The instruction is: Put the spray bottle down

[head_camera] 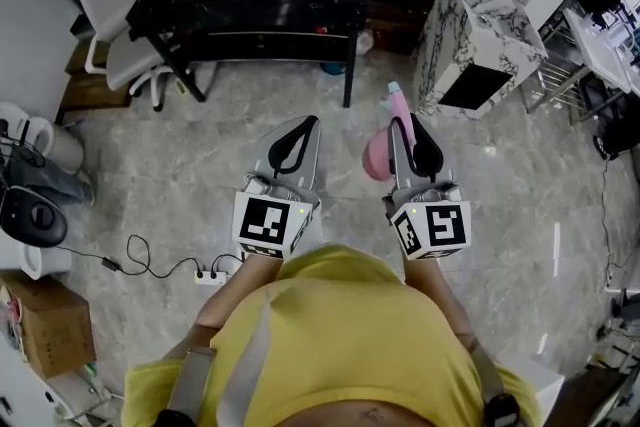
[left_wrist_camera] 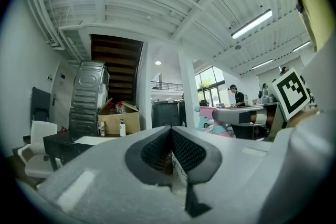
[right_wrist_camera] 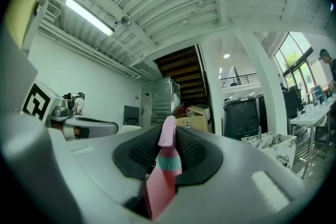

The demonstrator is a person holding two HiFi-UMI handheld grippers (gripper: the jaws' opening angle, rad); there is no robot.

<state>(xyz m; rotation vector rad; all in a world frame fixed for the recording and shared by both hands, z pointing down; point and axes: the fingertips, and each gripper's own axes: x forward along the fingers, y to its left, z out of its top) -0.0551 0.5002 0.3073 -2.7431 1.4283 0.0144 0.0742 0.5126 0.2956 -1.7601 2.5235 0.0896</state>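
**A:** What is closest to the person wearing the camera?

**B:** The person is standing and holding both tools out level at waist height. The right claw (head_camera: 405, 125) is clenching on a pink spray bottle (right_wrist_camera: 167, 165), gripping it near the teal collar at its neck. The left claw (head_camera: 306, 123) is at 9 o'clock from it, well apart, pinched together on nothing.

**A:** How is the bottle lying?

**B:** Its long axis is running along the claw. The body is sitting back toward the person, and the nozzle is poking past the claw tips toward 12 o'clock. It is hanging in the air over the grey stone floor (head_camera: 200, 175), touching no surface.

**A:** Where could it be set down?

**B:** A black bench (head_camera: 260, 10) is standing farther off at 11 o'clock, and a marble-patterned cabinet (head_camera: 480, 30) at 1 o'clock. Both are well apart from the bottle, so the right arm is probably needing to carry it forward first.
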